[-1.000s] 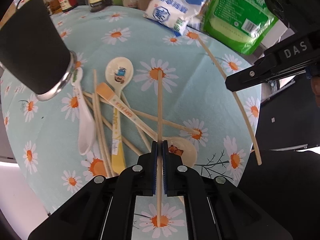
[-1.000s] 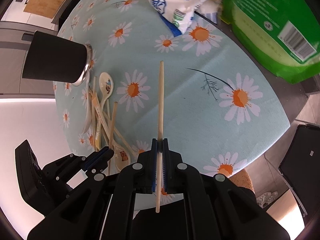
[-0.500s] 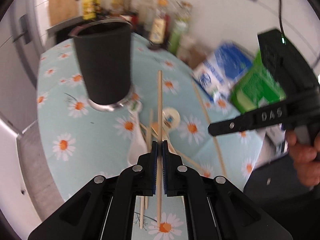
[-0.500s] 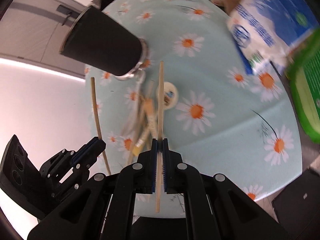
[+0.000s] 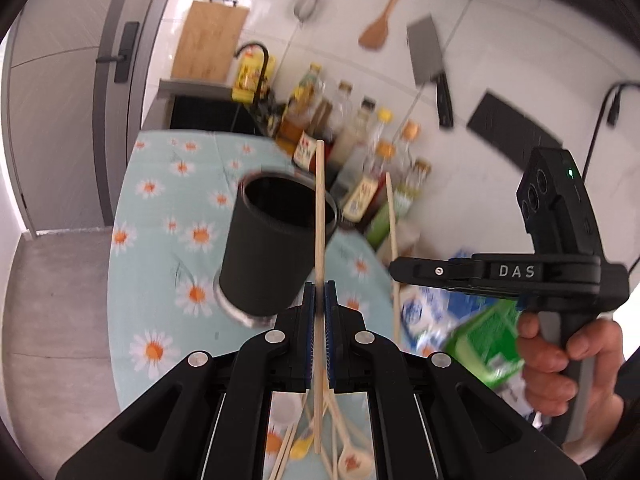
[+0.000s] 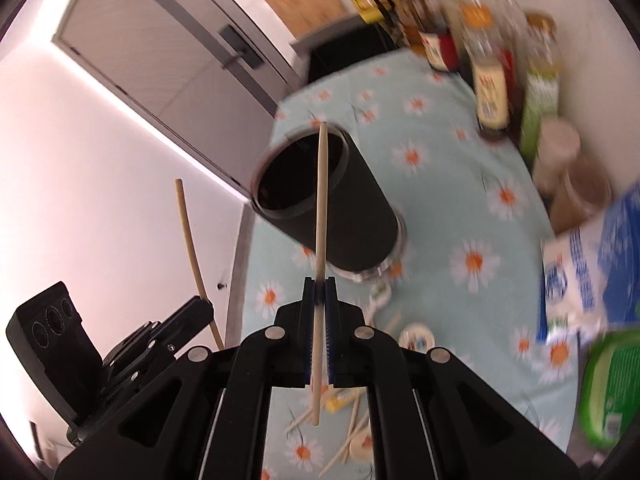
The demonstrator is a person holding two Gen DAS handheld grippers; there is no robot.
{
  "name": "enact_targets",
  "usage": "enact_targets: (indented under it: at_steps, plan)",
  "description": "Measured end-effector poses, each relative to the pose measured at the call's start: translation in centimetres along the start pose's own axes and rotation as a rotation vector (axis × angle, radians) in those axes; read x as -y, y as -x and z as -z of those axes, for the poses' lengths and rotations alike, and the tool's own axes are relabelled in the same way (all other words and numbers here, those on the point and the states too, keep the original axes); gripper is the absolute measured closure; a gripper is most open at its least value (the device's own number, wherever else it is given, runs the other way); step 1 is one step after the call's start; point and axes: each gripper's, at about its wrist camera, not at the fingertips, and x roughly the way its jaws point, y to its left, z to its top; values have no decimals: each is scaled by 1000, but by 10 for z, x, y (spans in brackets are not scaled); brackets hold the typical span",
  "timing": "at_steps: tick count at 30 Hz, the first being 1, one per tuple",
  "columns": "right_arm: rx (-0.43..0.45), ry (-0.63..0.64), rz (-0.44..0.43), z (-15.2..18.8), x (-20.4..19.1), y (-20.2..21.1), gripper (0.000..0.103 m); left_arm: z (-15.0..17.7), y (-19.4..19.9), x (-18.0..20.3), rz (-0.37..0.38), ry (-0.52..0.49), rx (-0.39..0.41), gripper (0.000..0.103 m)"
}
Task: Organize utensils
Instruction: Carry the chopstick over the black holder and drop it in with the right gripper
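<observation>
You have a chopstick pinched in your left hand-held gripper and another chopstick pinched in your right hand-held gripper, both raised near the black holder on the desk. The delivery step looks in hand: next, tip each end into the holder's mouth. Blur smears the spoons below, and the holder's inside is too dark to read.

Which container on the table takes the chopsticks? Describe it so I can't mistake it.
Start at the round table with the daisy cloth. In front of the row of bottles stands a tall black cup on a shiny metal base. It is the only dark, open-topped, unlabelled thing there.
</observation>
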Motion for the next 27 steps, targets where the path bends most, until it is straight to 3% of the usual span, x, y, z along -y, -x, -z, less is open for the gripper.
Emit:
enact_targets:
  at_steps: [6,17,27]
  plan:
    - [179,147,-8,-36,-14,5,97,-35,-2,-1,16,26,97,99]
    - [356,249,-49,-95,-19,5,97,-90,-23,-13,51,48,234,99]
    - [410,295,-36,-109,-26,-20,97,-110,-51,-30,34,62,333,99]
